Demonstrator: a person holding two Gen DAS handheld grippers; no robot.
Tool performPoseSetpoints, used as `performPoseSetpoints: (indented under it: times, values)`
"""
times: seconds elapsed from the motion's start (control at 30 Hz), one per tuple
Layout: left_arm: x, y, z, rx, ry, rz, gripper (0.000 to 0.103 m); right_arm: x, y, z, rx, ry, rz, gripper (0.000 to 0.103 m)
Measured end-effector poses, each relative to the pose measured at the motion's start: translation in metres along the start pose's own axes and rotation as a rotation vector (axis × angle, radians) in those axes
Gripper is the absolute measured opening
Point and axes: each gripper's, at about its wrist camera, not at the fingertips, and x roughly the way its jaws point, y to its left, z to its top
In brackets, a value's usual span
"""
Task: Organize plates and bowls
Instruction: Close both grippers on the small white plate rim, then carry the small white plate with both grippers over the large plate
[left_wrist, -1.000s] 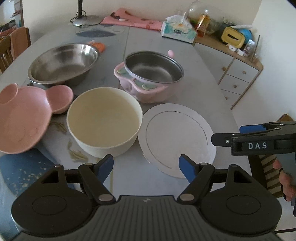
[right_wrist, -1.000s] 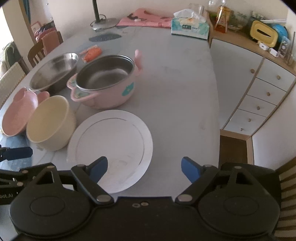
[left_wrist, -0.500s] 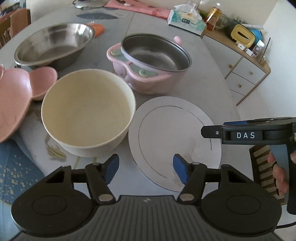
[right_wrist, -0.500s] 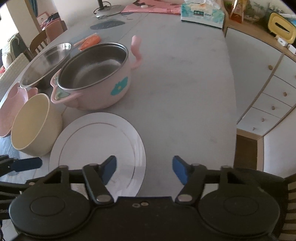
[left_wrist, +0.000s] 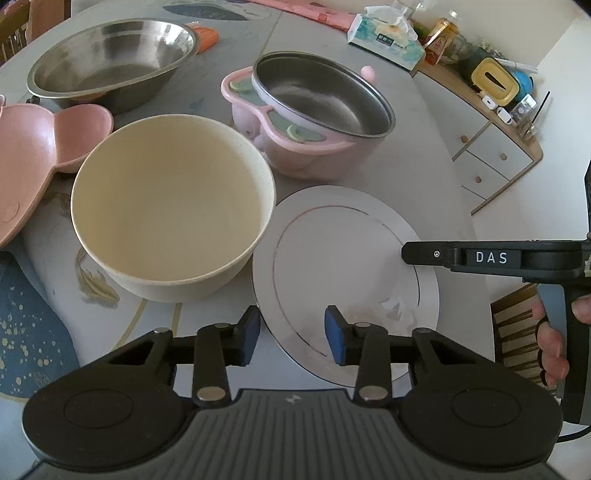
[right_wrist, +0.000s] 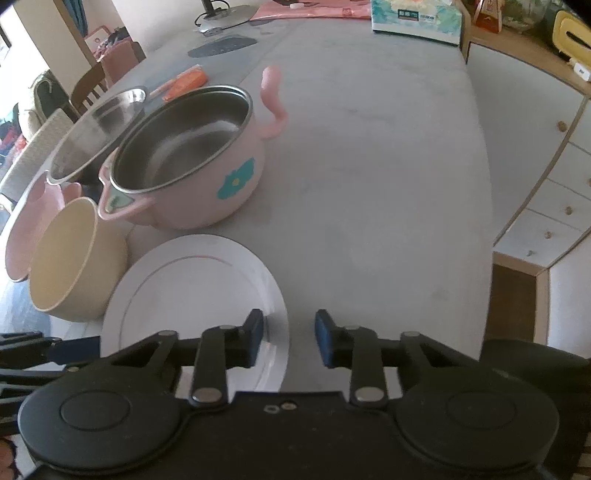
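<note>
A white flat plate (left_wrist: 343, 254) (right_wrist: 192, 288) lies on the grey table. A cream bowl (left_wrist: 173, 206) (right_wrist: 74, 258) stands to its left. Behind them are a pink pot with a steel inner bowl (left_wrist: 314, 114) (right_wrist: 188, 155), a large steel basin (left_wrist: 107, 62) (right_wrist: 96, 129) and a pink bear-shaped plate (left_wrist: 33, 155) (right_wrist: 26, 236). My left gripper (left_wrist: 291, 336) is open, its jaws straddling the plate's near left rim. My right gripper (right_wrist: 289, 338) is open over the plate's right rim, and also shows in the left wrist view (left_wrist: 480, 256).
A tissue box (left_wrist: 384, 42) (right_wrist: 415, 16) and an orange item (left_wrist: 205, 35) (right_wrist: 184, 83) lie at the back of the table. A white drawer cabinet (right_wrist: 546, 184) with clutter on top stands right of the table. Chairs (right_wrist: 107, 74) stand at the far left.
Both grippers have moved forward and down to the white plate and narrowed their jaws. The left now straddles its near left rim, the right its right rim.
</note>
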Motion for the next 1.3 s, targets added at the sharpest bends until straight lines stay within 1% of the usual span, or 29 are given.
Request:
performPoseSetpoints:
  times: [0.1,0.2,0.27,0.47,0.7,0.77,1.0,1.3]
  values:
    - [0.000,0.003,0.000,-0.016,-0.005,-0.001,0.033,0.000,-0.001,0.000,0.004,0.002,0.015,0.023]
    - [-0.001,0.006,-0.001,-0.030,-0.014,0.005,0.026,0.000,-0.002,0.000,0.009,0.006,0.031,0.018]
    - [-0.001,0.008,-0.002,-0.034,-0.017,0.018,0.018,0.000,-0.001,-0.001,0.010,0.008,0.031,0.017]
    - [-0.002,0.011,-0.003,-0.037,-0.020,0.014,0.015,-0.002,0.003,-0.004,0.009,0.002,0.013,0.016]
    - [-0.005,0.009,-0.012,-0.003,-0.026,0.003,0.015,-0.011,0.002,-0.021,0.040,0.005,0.005,0.015]
    - [-0.007,0.009,-0.016,0.007,-0.028,0.001,0.014,-0.015,0.002,-0.028,0.062,0.008,0.009,0.014]
    - [-0.019,0.016,-0.033,0.020,-0.009,-0.039,0.012,-0.029,0.004,-0.061,0.138,0.017,0.029,0.012]
    - [-0.045,0.032,-0.071,0.049,0.008,-0.058,0.011,-0.049,0.028,-0.107,0.199,0.021,0.035,0.011]
